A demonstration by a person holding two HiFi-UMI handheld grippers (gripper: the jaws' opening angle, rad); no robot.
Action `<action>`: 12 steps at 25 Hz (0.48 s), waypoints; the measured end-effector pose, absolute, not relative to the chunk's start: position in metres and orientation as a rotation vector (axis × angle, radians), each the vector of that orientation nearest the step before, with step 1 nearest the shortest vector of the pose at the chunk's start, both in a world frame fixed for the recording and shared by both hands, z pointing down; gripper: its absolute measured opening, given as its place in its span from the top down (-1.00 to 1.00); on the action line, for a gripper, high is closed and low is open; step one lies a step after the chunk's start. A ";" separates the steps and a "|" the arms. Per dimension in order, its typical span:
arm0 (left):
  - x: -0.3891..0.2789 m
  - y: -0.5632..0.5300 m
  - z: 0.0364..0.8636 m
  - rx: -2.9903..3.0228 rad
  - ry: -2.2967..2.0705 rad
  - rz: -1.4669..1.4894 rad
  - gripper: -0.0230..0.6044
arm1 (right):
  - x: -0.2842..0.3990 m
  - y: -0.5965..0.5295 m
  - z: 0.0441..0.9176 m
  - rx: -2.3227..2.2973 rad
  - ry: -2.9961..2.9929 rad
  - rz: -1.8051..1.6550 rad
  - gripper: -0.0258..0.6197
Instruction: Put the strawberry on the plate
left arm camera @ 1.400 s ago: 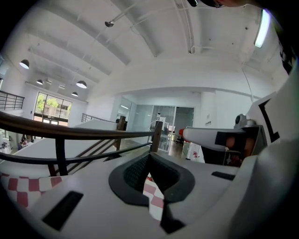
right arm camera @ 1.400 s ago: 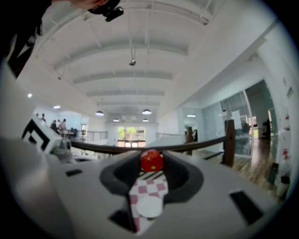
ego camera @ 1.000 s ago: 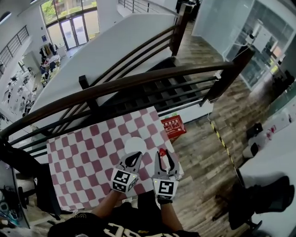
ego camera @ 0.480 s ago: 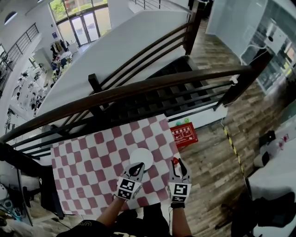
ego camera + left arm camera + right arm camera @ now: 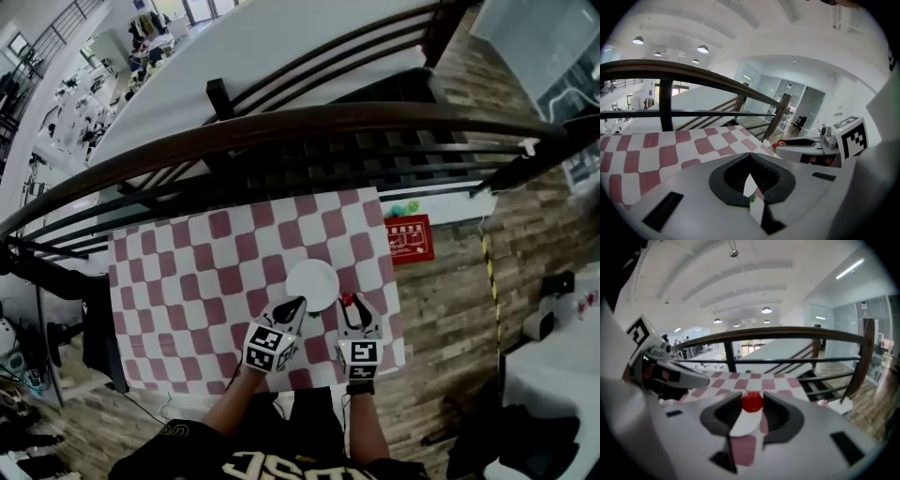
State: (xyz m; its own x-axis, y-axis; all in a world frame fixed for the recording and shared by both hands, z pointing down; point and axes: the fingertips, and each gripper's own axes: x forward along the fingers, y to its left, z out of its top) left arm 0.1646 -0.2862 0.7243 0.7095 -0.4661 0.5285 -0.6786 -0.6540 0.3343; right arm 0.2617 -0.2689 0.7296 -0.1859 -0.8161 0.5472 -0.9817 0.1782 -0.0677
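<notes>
Gripping the strawberry (image 5: 752, 402) at their very tips, the jaws of the right gripper (image 5: 753, 405) are seen closed on it from both sides. The fruit is small, rounded and bright red, and it is carried clear of the bench (image 5: 187, 272). The jaws of the left gripper (image 5: 749, 157) are pressed together with nothing between them; only a thin sliver of the chequered cloth (image 5: 642, 154) shows through.

Compared with a second ago, both grippers appear smaller in the head view and lower over the cloth. The strawberry has stayed clamped throughout. More of the bench and less of the room beyond are now taken in.

The white plate (image 5: 312, 284) is empty. It lies right of the bench's middle, toward the near edge. The left gripper's tip is at its near rim, and the strawberry is just off its near right rim.

This layout is given only by the head view. The plate cannot be made out with certainty in either gripper view. The left gripper view adds a side view of the right gripper with the red fruit at its tip. A dark handrail (image 5: 281, 127) runs beyond the bench's far edge.
</notes>
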 end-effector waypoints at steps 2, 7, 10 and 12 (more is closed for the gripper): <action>0.158 -0.284 0.735 2.383 -0.887 0.577 0.90 | 0.242 -0.272 0.749 1.627 -2.091 0.622 0.46; 0.139 -0.275 0.752 2.337 -0.900 0.614 0.90 | 0.201 -0.274 0.798 1.458 -2.088 0.683 0.46; 0.130 -0.275 0.756 2.319 -0.920 0.614 0.90 | 0.194 -0.275 0.818 1.427 -2.043 0.672 0.46; 0.126 -0.274 0.757 2.312 -0.928 0.617 0.90 | 0.192 -0.275 0.829 1.413 -2.017 0.674 0.46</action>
State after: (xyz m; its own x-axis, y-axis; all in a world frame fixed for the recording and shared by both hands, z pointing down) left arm 0.1256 -0.2742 0.7571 0.6534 -0.4684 0.5947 -0.7298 -0.5985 0.3304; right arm 0.1922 -0.2752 0.8286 -0.2709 -0.6545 0.7059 -0.9474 0.3112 -0.0750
